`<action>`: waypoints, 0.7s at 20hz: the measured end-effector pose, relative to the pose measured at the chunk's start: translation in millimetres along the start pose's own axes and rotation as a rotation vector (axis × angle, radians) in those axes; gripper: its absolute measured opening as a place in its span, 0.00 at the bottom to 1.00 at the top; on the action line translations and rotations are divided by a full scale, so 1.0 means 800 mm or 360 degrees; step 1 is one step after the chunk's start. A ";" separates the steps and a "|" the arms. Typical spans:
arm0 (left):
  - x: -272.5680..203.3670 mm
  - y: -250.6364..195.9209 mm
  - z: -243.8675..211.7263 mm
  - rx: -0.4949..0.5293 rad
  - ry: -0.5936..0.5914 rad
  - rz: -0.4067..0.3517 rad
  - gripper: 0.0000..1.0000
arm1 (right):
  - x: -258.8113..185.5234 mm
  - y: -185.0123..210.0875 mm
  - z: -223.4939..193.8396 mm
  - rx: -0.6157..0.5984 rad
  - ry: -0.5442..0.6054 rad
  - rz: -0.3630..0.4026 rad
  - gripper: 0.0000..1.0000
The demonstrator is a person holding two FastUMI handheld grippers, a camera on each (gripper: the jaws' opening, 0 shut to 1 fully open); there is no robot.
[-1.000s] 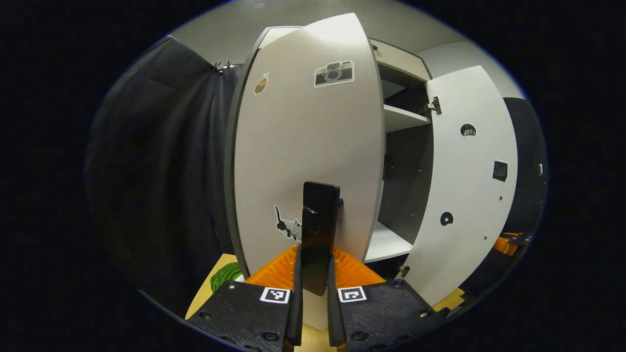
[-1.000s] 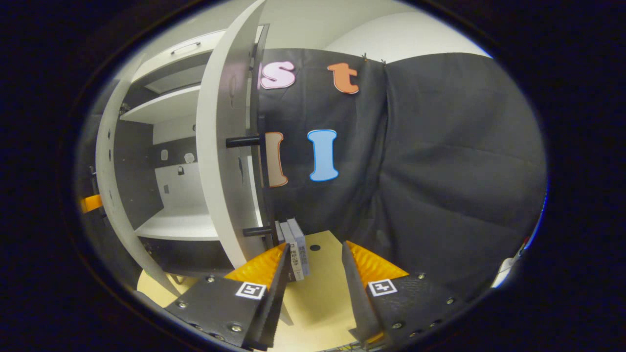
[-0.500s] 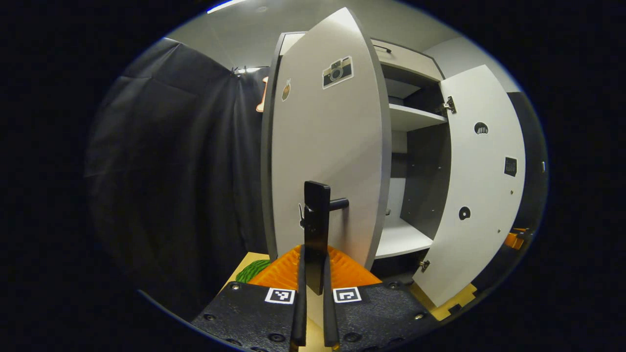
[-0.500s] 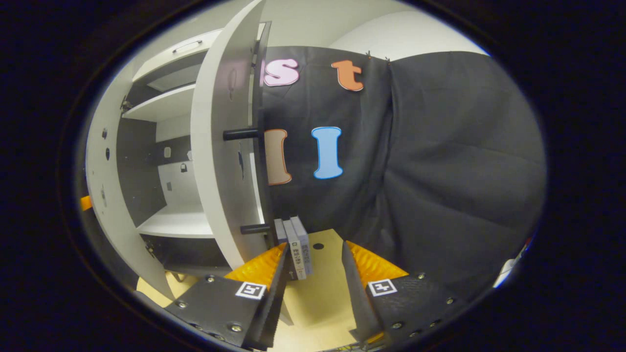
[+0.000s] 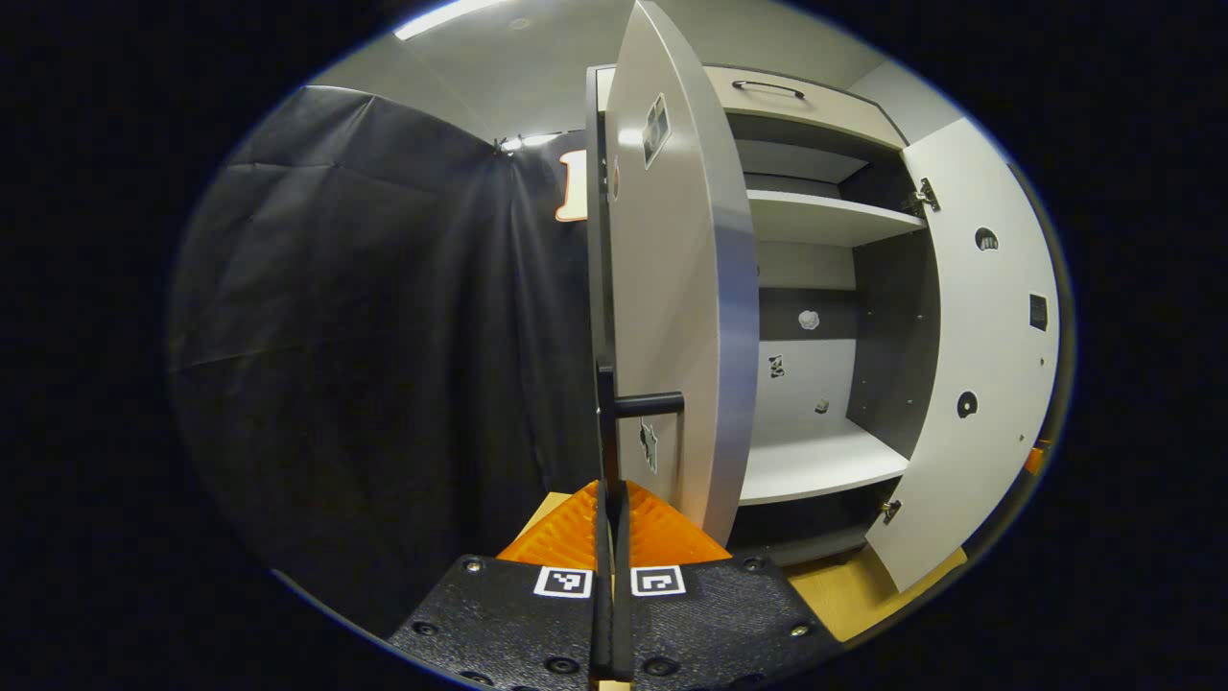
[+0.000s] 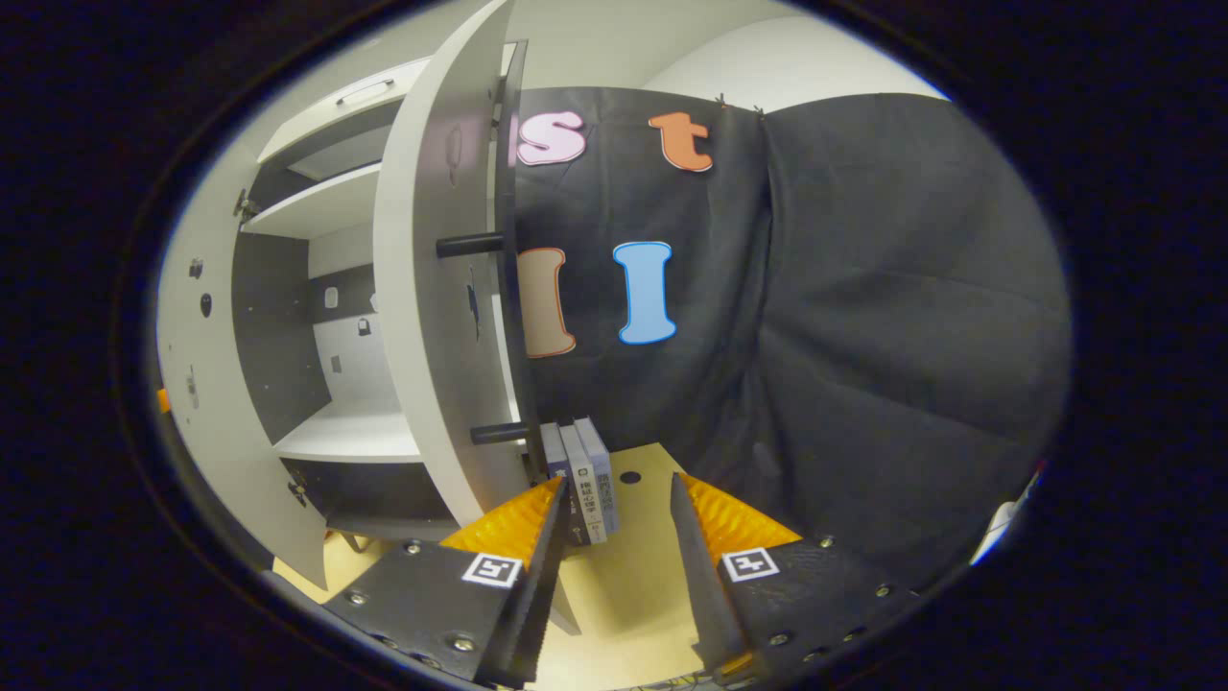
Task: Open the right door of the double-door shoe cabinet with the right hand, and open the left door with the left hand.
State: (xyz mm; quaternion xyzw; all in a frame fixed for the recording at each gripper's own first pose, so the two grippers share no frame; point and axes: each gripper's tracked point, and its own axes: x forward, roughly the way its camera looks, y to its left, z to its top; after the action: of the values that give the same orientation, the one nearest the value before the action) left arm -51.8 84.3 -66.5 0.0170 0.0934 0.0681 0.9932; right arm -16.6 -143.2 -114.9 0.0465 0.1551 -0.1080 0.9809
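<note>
In the left gripper view the left door (image 5: 672,288) of the white shoe cabinet stands swung wide, almost edge-on to me. My left gripper (image 5: 611,499) is shut on its black bar handle (image 5: 604,413), which runs up from between the fingers. The right door (image 5: 988,365) stands open at the far right, inner face showing. In the right gripper view the right door (image 6: 432,317) is edge-on, its black handle (image 6: 508,288) on the side facing the cloth. My right gripper (image 6: 614,561) is open and holds nothing, to the right of that door and apart from it.
Inside the cabinet are an upper shelf (image 5: 825,216) and a lower shelf (image 5: 815,461), with a drawer front (image 5: 796,101) above. A few upright books (image 6: 580,480) stand on the wooden floor (image 6: 633,595) by the right door's foot. Black cloth (image 6: 863,336) hangs close on both sides.
The left door has swung further open with my left gripper on its handle, from face-on to nearly edge-on, and more of the shelves show. The right gripper has barely moved.
</note>
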 end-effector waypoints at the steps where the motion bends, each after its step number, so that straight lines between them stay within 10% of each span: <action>1: 0.000 0.003 0.000 0.0001 -0.0002 0.0001 0.01 | 0.000 0.000 -0.001 0.0002 0.0002 -0.0003 0.62; 14: 0.009 0.047 -0.001 -0.0068 -0.0048 -0.0069 0.01 | -0.010 -0.014 0.005 0.0050 -0.0019 -0.0080 0.62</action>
State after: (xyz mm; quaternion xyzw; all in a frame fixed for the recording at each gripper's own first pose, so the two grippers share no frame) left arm -50.2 122.5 -67.1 -0.0053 0.0772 0.0482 0.9958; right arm -25.6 -153.0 -109.5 0.0574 0.1485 -0.1353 0.9779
